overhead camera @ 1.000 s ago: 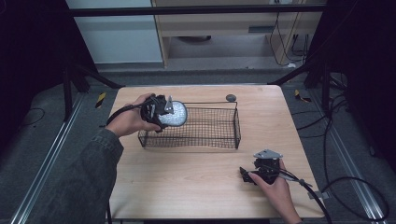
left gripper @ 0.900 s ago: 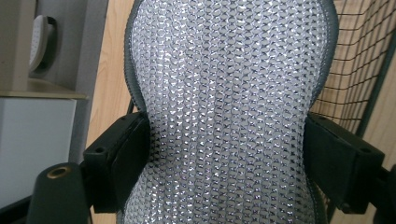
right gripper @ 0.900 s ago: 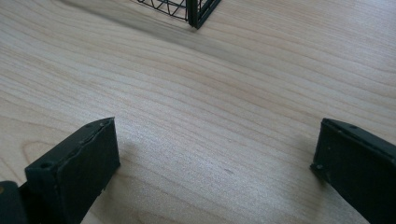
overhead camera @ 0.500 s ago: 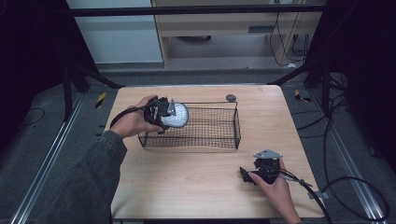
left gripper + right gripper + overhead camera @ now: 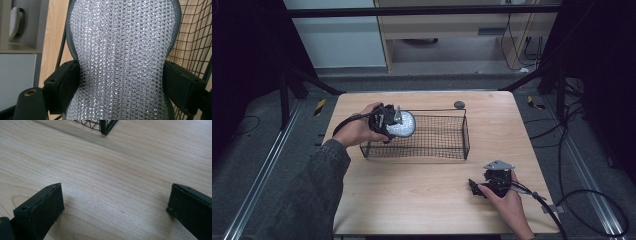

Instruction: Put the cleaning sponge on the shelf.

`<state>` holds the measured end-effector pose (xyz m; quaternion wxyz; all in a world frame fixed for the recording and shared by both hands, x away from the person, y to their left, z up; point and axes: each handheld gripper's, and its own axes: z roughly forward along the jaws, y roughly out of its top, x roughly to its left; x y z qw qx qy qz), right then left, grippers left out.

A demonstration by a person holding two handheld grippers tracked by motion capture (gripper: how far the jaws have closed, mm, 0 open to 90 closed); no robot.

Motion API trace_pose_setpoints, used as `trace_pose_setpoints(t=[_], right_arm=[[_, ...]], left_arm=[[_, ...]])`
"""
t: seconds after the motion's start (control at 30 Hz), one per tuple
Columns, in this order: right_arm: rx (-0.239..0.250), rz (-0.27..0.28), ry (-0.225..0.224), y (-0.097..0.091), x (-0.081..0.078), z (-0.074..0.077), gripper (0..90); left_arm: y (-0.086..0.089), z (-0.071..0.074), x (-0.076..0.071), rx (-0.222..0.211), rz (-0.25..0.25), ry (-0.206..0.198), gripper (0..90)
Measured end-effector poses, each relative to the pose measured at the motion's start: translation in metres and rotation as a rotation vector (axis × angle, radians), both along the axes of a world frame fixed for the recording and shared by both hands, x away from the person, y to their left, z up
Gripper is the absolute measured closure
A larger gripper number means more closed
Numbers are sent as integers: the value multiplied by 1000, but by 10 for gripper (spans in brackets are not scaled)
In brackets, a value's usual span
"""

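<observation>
Placement looks to be the step in hand: the left gripper (image 5: pixel 396 123) pinches a silvery mesh-covered pad (image 5: pixel 402 125), rounded and edged in grey, and holds it over the near-left corner of the black wire basket (image 5: pixel 459 131); in the left gripper view the two black jaws press into the pad's (image 5: pixel 122 60) sides so that its waist narrows between them, with the basket's wire wall (image 5: pixel 197 47) just to the right; so the pad is gripped and off the table, above the basket's left end rather than resting in it, as far as I can judge. The next move, I would say, calls for lowering the pad inside the wire walls and then easing the jaws apart, keeping the gripper body from catching on the rim beside it; the left wall sits close against the hand, which is the likeliest snag.

The right gripper (image 5: pixel 476 189) rests on the wooden table (image 5: pixel 412 200) near the right front, well apart from the basket; in its own view the jaws stand spread with bare wood (image 5: pixel 112 182) between them, and a corner of the basket (image 5: pixel 106 127) shows farther off. A small dark round object (image 5: pixel 459 104) lies on the table just beyond the basket's far right corner; it is out of the way; its nature I cannot tell. Cables trail off the right side.
</observation>
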<state>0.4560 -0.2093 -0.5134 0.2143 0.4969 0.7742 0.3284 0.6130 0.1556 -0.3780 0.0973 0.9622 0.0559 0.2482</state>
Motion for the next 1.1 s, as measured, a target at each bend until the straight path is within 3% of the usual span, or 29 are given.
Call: trace_pose_setpoints(t=[0.73, 0.83, 1.1], right_arm=[[0, 0, 0, 0, 0, 0, 5], [0, 0, 1, 0, 0, 0, 5], [5, -2, 2, 0, 0, 0, 5]], left_arm=[[1, -12, 7, -3, 4, 59, 142], [2, -10, 9, -32, 35, 52, 115], [2, -8, 11, -69, 53, 76, 55]])
